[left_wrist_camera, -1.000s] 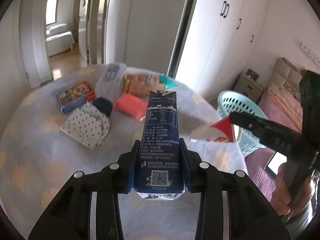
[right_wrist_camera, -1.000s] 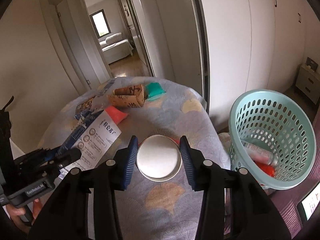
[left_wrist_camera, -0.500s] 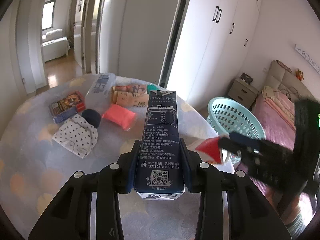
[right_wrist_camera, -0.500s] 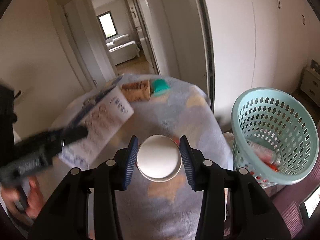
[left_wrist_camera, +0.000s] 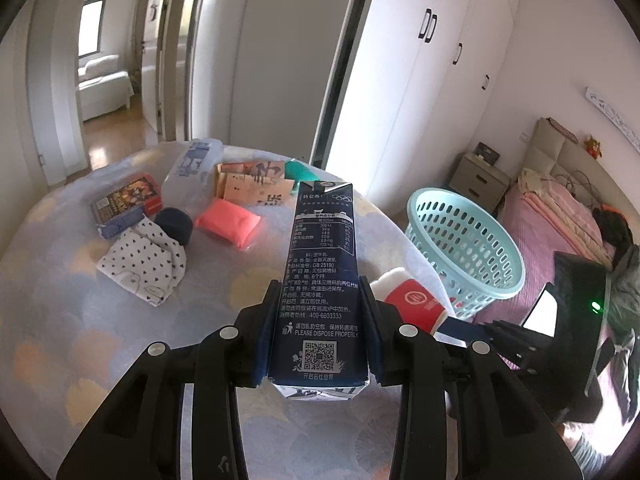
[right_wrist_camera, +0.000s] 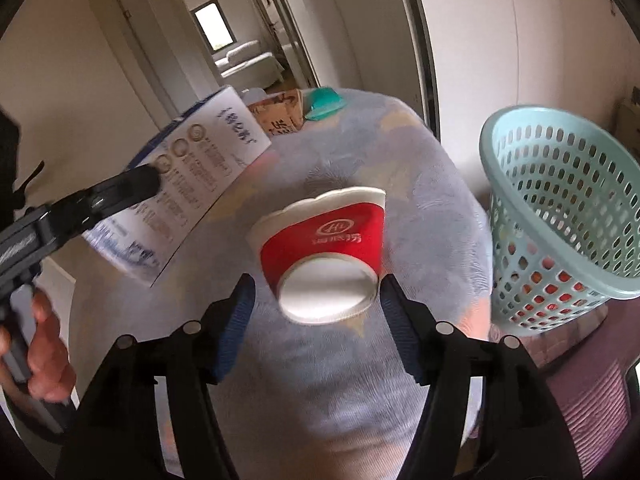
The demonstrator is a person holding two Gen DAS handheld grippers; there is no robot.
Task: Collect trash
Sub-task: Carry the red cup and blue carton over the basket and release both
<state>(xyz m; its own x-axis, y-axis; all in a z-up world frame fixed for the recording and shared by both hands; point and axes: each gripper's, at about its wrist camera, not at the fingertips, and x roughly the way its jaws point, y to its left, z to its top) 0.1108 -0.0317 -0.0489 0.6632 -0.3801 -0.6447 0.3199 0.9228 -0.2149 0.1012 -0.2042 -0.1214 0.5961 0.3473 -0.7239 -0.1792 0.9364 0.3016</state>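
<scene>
My left gripper [left_wrist_camera: 318,344] is shut on a dark blue milk carton [left_wrist_camera: 320,280] and holds it upright above the round table [left_wrist_camera: 60,320]. The carton also shows in the right wrist view [right_wrist_camera: 192,184]. My right gripper [right_wrist_camera: 318,320] is open; a red and white paper cup [right_wrist_camera: 324,248] is just ahead of its spread jaws, free of them and blurred, above the table edge. The cup shows in the left wrist view [left_wrist_camera: 412,304] too. A teal mesh basket [left_wrist_camera: 464,248] stands on the floor right of the table, also in the right wrist view [right_wrist_camera: 560,216], with some trash inside.
On the table lie a pink pack [left_wrist_camera: 228,224], a dotted cloth [left_wrist_camera: 144,260], a dark cap [left_wrist_camera: 174,220], a snack box [left_wrist_camera: 124,204], a clear bag [left_wrist_camera: 192,172], a brown paper bag [left_wrist_camera: 252,184] and a teal item [left_wrist_camera: 298,170]. Bed [left_wrist_camera: 560,216] at right.
My right gripper has opened and let go of the paper cup, which now tilts ahead of the jaws. The left gripper with the carton has moved closer to the right gripper.
</scene>
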